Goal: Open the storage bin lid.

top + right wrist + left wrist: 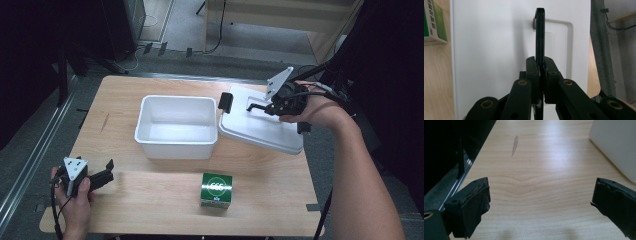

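Right gripper (541, 68) jaws clamp tight on the black handle (539, 35) of the white lid (260, 125), leaning on the tub (176, 126). Left gripper (102, 175) rests gaping, holding nothing, on the table (150, 200).

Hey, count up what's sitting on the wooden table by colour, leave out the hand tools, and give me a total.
White: 2, the open plastic bin and its lid, which carries a black handle
Green: 1, the small carton
Total: 3
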The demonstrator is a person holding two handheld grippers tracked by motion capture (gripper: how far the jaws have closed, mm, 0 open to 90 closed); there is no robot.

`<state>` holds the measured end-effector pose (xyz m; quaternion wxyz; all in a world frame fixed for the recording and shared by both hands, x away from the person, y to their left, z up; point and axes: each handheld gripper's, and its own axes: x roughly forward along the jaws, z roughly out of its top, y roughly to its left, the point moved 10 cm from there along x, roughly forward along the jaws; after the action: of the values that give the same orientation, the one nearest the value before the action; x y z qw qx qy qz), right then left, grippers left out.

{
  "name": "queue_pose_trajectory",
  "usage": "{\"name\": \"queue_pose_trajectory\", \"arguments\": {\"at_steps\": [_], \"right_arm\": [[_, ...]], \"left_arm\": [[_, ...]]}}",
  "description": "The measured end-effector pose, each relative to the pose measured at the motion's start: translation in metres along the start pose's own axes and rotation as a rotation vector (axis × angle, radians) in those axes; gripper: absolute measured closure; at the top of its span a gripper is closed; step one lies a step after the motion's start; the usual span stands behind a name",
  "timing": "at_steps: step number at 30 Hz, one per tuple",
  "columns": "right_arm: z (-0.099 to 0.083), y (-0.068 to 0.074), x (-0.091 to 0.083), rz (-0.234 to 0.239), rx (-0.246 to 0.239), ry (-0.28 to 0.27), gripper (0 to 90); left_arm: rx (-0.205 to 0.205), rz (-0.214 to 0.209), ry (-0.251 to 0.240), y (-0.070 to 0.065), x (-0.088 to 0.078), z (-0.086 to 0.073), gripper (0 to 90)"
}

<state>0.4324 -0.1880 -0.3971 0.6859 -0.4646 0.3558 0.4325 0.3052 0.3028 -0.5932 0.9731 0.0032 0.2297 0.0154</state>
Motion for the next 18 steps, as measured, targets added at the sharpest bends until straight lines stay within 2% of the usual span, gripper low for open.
{"name": "queue_pose_trajectory", "arguments": {"at_steps": [2, 6, 12, 18], "right_arm": [[-0.005, 0.001, 0.003, 0.002, 0.008, 0.001, 85.4], [-0.014, 0.005, 0.009, 0.012, 0.026, 0.003, 85.4], [-0.026, 0.008, 0.013, 0.017, 0.034, 0.020, 85.4], [-0.038, 0.015, 0.025, 0.033, 0.039, 0.039, 85.4]], "left_arm": [[0.010, -0.005, -0.008, -0.002, -0.001, 0.001, 2.3], [0.018, -0.005, 0.011, -0.003, 0.001, -0.003, 2.3], [-0.014, -0.025, 0.000, -0.002, 0.001, -0.002, 2.3], [-0.010, -0.026, 0.006, -0.002, 0.001, -0.002, 2.3]]}}
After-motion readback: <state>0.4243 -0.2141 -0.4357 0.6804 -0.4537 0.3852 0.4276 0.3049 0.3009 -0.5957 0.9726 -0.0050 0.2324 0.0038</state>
